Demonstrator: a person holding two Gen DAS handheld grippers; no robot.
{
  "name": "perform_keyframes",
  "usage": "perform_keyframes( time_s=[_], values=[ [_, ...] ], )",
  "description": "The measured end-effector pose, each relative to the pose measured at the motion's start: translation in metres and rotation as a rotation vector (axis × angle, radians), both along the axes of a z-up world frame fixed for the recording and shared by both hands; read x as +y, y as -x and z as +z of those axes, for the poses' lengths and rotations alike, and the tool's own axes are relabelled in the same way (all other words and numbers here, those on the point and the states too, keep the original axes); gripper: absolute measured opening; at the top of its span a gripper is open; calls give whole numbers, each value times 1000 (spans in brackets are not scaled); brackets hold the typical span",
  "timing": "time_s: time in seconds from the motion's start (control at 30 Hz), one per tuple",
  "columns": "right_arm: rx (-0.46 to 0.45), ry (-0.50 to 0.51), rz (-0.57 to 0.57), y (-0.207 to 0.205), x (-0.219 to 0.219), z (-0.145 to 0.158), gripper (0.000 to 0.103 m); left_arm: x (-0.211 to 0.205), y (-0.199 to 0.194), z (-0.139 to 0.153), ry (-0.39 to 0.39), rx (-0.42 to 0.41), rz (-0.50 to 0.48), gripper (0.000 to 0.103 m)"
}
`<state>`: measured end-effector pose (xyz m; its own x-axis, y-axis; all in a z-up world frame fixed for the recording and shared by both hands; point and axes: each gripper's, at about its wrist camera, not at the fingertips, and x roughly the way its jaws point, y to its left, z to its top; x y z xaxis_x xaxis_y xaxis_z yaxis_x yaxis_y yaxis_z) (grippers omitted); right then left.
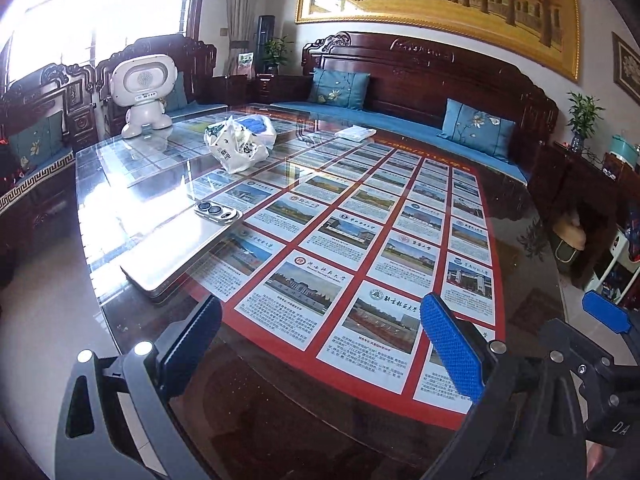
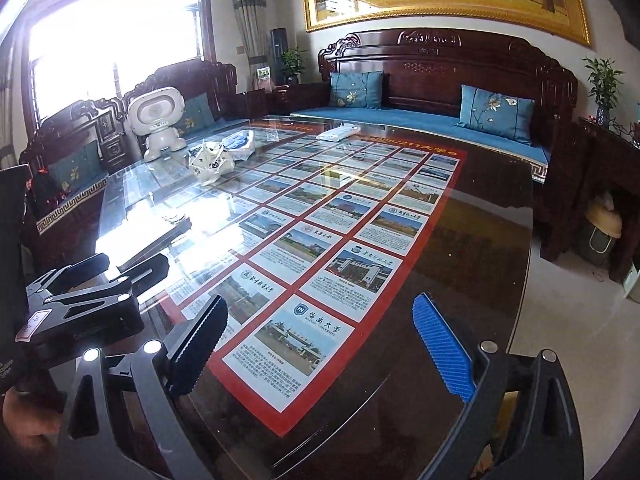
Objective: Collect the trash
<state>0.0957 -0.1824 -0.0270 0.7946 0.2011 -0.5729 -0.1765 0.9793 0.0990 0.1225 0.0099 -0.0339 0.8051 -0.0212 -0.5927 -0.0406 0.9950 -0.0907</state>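
A crumpled white printed plastic bag (image 1: 237,151) lies on the far part of the glass-topped table (image 1: 516,216), with a second white bag with blue inside (image 1: 258,126) behind it. A flat white packet (image 1: 355,132) lies farther right. The same bag (image 2: 212,164) and packet (image 2: 338,133) show in the right wrist view. My left gripper (image 1: 324,332) is open and empty above the table's near edge. My right gripper (image 2: 320,332) is open and empty beside it; its blue fingertip (image 1: 606,312) shows at the right of the left wrist view.
A phone (image 1: 218,211) rests on a flat metal tin (image 1: 176,256) at the table's left. A white toy robot (image 1: 146,92) stands at the far left corner. Dark wooden sofas with blue cushions (image 1: 478,126) ring the table. A printed poster lies under the glass.
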Motion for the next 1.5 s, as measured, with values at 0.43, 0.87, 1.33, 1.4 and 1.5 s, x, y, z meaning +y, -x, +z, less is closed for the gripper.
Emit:
perform_keyframes(
  time_s=[0.43, 0.87, 1.33, 1.4, 1.5],
  values=[
    [22, 15, 33, -10, 12, -3, 91, 9, -13, 5, -41, -5, 80, 99],
    [33, 3, 34, -12, 10, -1, 91, -9, -16, 8, -86, 15, 18, 99],
    [32, -17, 4, -12, 3, -1, 91, -28, 0, 21, -153, -73, -43, 99],
    [33, -19, 1, -12, 2, -1, 91, -29, -1, 21, -152, -65, -45, 99],
    [31, -16, -10, -12, 0, -2, 91, -29, -6, 20, -155, -35, -39, 99]
  ],
)
